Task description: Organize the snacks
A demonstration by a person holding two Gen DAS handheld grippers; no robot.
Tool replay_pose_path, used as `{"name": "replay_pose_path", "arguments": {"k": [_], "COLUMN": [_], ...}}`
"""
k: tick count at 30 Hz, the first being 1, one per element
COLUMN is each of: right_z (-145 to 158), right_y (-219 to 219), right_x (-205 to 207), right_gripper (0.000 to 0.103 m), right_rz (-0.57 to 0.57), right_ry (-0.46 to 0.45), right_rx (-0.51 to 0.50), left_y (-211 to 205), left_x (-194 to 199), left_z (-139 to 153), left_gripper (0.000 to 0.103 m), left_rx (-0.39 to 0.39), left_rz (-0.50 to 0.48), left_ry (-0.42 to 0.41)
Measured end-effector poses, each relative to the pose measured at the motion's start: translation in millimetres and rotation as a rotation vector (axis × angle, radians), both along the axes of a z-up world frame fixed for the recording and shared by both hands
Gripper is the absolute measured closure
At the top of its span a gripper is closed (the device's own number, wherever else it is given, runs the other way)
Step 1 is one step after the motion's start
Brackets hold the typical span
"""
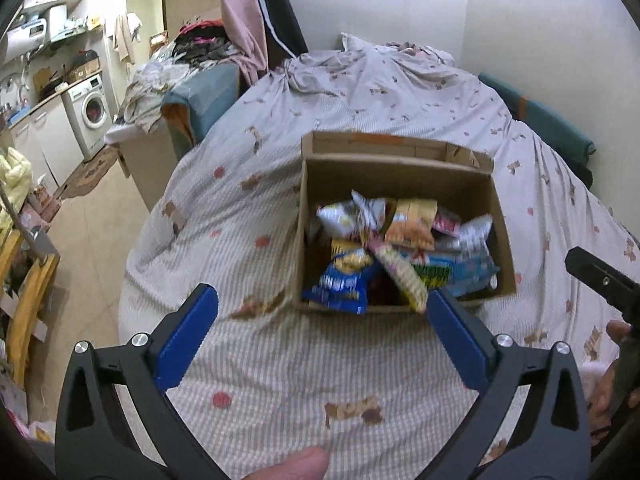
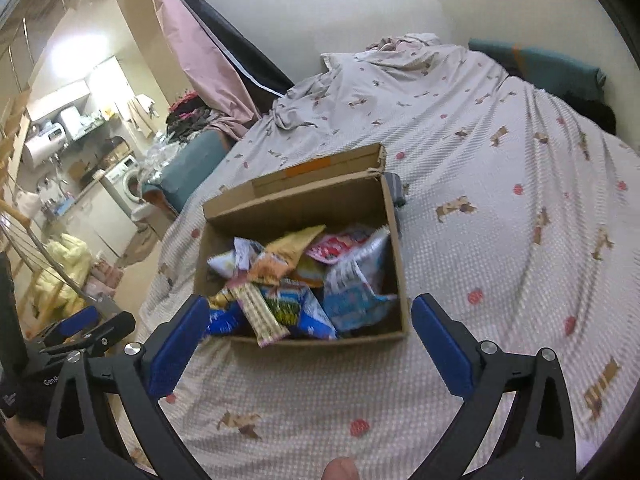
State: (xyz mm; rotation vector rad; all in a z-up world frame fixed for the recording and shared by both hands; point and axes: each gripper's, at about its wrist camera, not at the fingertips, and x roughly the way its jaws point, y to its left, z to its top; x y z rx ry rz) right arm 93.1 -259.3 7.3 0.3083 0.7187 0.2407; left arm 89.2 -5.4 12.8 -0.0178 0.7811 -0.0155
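Note:
An open cardboard box (image 1: 400,168) stands on the bed, also in the right wrist view (image 2: 288,204). It holds several snack packets (image 1: 400,252) piled loosely, also in the right wrist view (image 2: 296,280); a blue packet (image 1: 340,284) and a pale striped packet (image 1: 404,280) lean over its near rim. My left gripper (image 1: 322,302) is open and empty, just short of the box's near edge. My right gripper (image 2: 306,312) is open and empty, its fingers level with the box's near wall.
The bed has a checked sheet with dog prints (image 1: 304,380), rumpled at the far end against the wall. The right gripper's body (image 1: 600,280) shows at the right of the left view. Left of the bed lie floor (image 1: 92,232), a washing machine (image 1: 90,114) and piled clothes.

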Motion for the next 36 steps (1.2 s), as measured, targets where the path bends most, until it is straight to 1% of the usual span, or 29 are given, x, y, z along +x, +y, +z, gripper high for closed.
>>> {"name": "replay_pose_path", "arguments": {"k": [3, 6, 8, 12, 16, 21, 26, 36], "right_z": [-1.9, -3.3, -5.6, -14.7, -24.9, -28.5, -30.3, -32.0], "right_y": [8.4, 17.4, 22.1, 28.9, 37.1, 45.3, 47.8, 46.1], "right_x": [-14.6, -26.6, -30.9, -26.3, -19.9, -18.6, -16.8, -15.1], "right_gripper": [0.0, 0.0, 0.0, 0.0, 0.0, 0.0, 0.0, 0.0], "right_rz": [-0.007, -0.027, -0.039, -0.031, -0.028, -0.018, -0.014, -0.024], "right_ry": [-0.007, -0.037, -0.043, -0.019, 0.001, -0.01, -0.006, -0.001], "right_rx": [-0.056, -0.141, -0.18, -0.203, -0.235, -0.265, -0.273, -0.271], "left_y": [1.2, 2.6, 4.2, 3.4, 2.3, 6.6, 11.6, 11.3], "left_x": [-11.9, -21.1, -23.9, -23.6, -20.8, -18.2, -17.5, -17.9], "left_z": [-3.9, -5.3, -5.3, -5.0, -11.1, -15.0, -15.6, -16.3], "left_gripper": [0.0, 0.0, 0.0, 0.0, 0.0, 0.0, 0.0, 0.0], "left_rx": [-0.017, -0.004, 0.004, 0.005, -0.007, -0.001, -0.02, -0.021], "left_rz": [-0.003, 0.004, 0.008, 0.007, 0.003, 0.029, 0.044, 0.036], "left_ry": [0.002, -0.022, -0.035, -0.052, -0.024, -0.004, 0.004, 0.007]}}
